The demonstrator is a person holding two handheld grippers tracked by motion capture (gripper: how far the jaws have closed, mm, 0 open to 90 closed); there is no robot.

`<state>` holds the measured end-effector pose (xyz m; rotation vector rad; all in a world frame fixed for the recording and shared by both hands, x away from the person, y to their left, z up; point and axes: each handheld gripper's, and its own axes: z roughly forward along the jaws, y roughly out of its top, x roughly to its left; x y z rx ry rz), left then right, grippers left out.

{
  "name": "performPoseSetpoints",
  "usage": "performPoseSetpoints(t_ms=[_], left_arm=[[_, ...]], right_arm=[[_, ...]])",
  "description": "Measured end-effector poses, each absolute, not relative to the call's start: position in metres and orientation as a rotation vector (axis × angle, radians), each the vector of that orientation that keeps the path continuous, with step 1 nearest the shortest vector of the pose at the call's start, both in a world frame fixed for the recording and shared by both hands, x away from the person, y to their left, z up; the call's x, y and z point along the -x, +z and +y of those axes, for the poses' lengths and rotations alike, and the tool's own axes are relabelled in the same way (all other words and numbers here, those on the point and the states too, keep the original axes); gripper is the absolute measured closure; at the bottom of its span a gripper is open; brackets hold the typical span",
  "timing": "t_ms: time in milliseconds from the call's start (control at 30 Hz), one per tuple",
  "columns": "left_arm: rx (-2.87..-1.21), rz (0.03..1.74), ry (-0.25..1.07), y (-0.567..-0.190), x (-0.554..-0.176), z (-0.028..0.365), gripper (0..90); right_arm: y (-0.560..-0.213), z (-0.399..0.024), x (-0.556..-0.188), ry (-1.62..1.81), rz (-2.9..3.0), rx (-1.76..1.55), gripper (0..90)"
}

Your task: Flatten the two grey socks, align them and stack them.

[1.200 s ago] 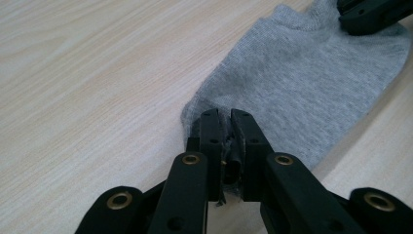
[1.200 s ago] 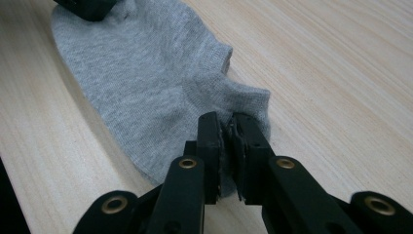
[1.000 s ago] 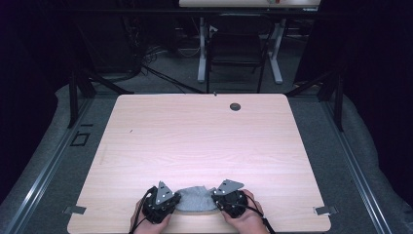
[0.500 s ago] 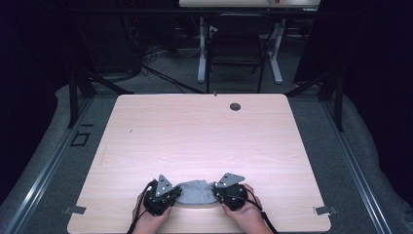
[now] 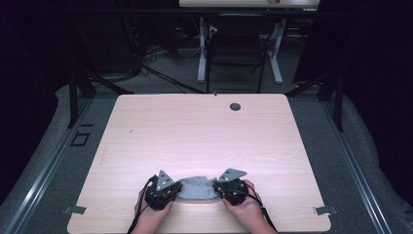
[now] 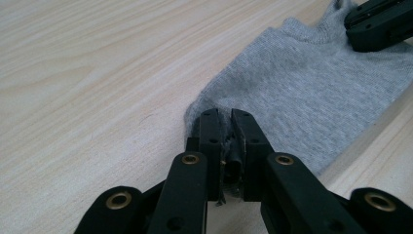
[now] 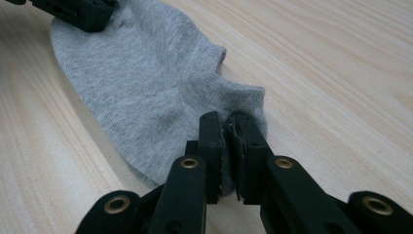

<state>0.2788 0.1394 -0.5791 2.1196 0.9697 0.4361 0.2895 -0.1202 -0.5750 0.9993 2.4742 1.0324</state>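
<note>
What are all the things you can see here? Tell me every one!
sock: 1, grey, flat on the table near its front edge, stretched between the two grippers
table: 1, light wood, middle of the room, with a small dark round hole near its far edge
chair: 1, dark, behind the table
desk legs: 2, white, on the floor at the back
cables: several, black, on the floor behind the table, at the left
left gripper: 1, black, shut on one end of the sock
right gripper: 1, black, shut on the other end of the sock
hands: 2, at the front edge, one holding each gripper
</note>
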Motion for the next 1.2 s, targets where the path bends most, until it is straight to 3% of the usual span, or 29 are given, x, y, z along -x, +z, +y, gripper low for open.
performPoseSetpoints(t_ms=[433,800,967,1200], left_arm=[[-2.102,0.970,0.414,-0.579,-0.281,0.140,82.1],[-2.051,0.967,0.435,-0.563,-0.276,0.147,65.5],[-2.041,0.985,0.465,-0.559,-0.274,0.156,61.9],[-2.022,1.009,0.472,-0.548,-0.270,0.167,54.4]], right_arm=[[-0.576,-0.120,-0.290,1.035,2.456,-0.982,82.9],[-0.558,-0.127,-0.282,1.071,2.408,-0.968,75.1],[-0.552,-0.133,-0.280,1.077,2.385,-0.962,71.5],[-0.540,-0.144,-0.276,1.079,2.380,-1.017,60.0]])
